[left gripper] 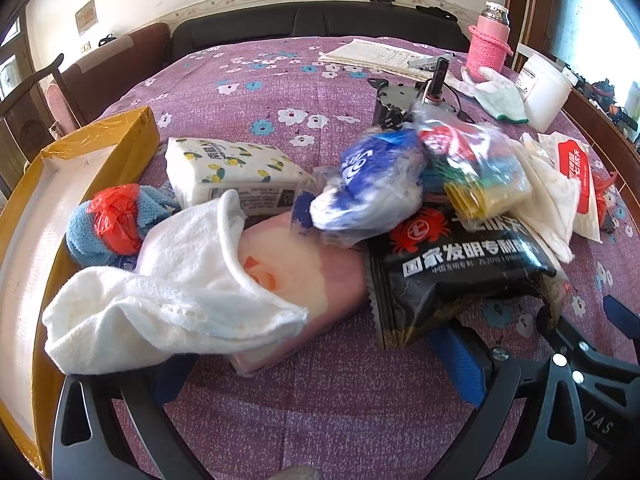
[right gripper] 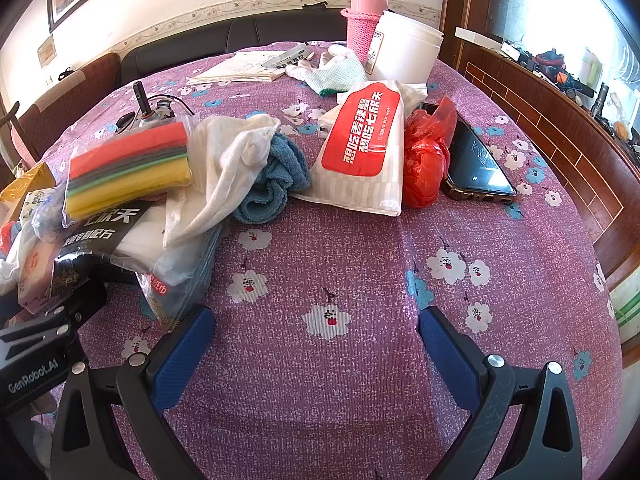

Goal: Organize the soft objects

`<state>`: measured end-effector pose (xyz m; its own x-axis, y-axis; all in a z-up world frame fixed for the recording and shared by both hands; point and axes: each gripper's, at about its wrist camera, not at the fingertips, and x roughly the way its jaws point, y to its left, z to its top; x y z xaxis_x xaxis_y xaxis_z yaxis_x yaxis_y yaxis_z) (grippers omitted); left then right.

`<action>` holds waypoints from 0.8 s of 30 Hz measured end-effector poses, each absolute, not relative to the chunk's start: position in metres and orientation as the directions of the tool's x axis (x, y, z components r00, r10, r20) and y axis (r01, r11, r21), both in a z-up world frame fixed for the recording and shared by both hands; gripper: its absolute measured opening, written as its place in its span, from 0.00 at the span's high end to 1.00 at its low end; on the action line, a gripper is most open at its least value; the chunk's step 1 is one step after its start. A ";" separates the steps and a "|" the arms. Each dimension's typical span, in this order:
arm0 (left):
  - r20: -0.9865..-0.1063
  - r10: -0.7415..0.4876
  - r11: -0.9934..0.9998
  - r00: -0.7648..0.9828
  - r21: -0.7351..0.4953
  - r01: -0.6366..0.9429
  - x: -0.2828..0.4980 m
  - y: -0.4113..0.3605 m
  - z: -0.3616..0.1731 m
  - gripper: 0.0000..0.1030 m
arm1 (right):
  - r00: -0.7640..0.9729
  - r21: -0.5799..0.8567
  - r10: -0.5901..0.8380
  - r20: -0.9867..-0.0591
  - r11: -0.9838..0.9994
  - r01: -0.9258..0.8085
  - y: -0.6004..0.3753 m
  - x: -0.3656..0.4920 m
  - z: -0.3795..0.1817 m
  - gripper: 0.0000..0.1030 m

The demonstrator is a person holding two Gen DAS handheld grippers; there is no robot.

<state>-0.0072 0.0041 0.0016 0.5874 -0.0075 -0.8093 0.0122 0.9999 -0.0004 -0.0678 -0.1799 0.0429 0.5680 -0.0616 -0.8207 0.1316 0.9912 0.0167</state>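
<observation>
Crowding the left gripper [left gripper: 320, 364], whose fingers stand apart, are a white towel [left gripper: 168, 300] and black packet [left gripper: 452, 276]; the right gripper [right gripper: 316, 344] gapes over bare tablecloth [right gripper: 340, 400].

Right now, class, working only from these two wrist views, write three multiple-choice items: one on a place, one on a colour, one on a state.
1. Where does the smartphone lie?
A. Beside the red plastic bag
B. Inside the yellow box
C. Under the white towel

2. What colour is the knitted sleeve on the flask?
A. Green
B. Pink
C. Black

3. How does the right gripper stand?
A. Shut on the blue towel
B. Shut on a packet
C. Open, holding nothing

Answers:
1 A, the phone rests on the tablecloth against the bag's side.
2 B, the sleeve is pink.
3 C, bare tablecloth shows between its spread fingers.
</observation>
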 end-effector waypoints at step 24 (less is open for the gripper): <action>-0.809 0.034 0.999 0.587 0.008 -0.046 -0.011 -0.001 0.001 0.00 | 0.568 0.017 -0.061 -0.821 0.991 0.132 -0.180 -0.068 0.043 0.01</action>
<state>-0.0109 -0.0013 0.0015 0.5865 0.0336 -0.8092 -0.0457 0.9989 0.0084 -0.0679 -0.1797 0.0429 0.5683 -0.0610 -0.8206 0.1315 0.9912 0.0174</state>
